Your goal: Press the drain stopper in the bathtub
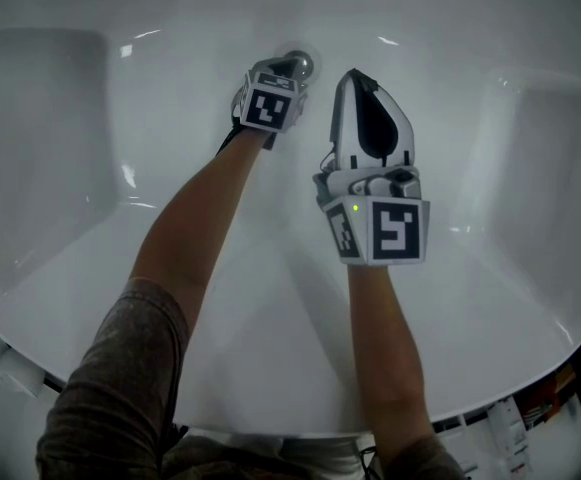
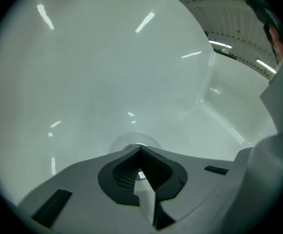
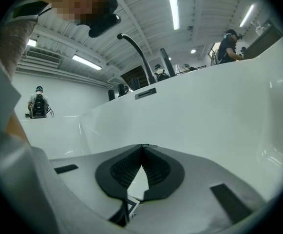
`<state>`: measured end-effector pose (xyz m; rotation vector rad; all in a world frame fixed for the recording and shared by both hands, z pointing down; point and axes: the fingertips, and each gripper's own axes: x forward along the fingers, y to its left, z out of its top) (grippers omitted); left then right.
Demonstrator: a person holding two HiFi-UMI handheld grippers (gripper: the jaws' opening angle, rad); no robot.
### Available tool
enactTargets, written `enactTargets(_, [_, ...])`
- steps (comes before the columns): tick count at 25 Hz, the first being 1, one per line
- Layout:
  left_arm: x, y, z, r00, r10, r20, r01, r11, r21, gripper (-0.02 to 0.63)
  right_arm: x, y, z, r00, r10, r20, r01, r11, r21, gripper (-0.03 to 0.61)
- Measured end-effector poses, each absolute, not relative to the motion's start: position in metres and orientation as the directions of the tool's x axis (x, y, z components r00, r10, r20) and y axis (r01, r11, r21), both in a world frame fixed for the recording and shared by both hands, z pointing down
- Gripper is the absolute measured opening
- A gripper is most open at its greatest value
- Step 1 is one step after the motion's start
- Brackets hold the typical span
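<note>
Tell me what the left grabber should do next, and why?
Probably push the left gripper a little further down onto the drain stopper. Its jaws are shut with nothing between them, and their tips sit right over the stopper's round top on the bathtub floor. The right gripper hangs off to the side, shut and empty.

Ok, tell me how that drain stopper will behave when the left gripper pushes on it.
The drain stopper looks like polished, domed metal, so it is probably stiff and slippery; the shut tips of the left gripper could skid off unless centred. It sits in the bathtub floor, so it should not roll or tip, likely only sinking straight down.
</note>
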<state>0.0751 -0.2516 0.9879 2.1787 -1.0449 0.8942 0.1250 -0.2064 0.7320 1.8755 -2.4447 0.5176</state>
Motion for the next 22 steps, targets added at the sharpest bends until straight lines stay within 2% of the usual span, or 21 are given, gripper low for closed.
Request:
enactTargets(14, [0.081,-0.249,1.013,0.429,-0.321,0.845,-0.808,-0.555,0.199,0.003,0.129,-0.206,0.736,-0.276,-0.934,0.227,-0.937,0.209,-0.279,0.003])
enactTargets(22, [0.080,-0.250,1.017,0.396,-0.296,0.869,-0.817,-0.546,0.187,0.003,0.127,-0.205,0.739,-0.279,-0.933,0.229,-0.935,0.209,-0.285,0.003])
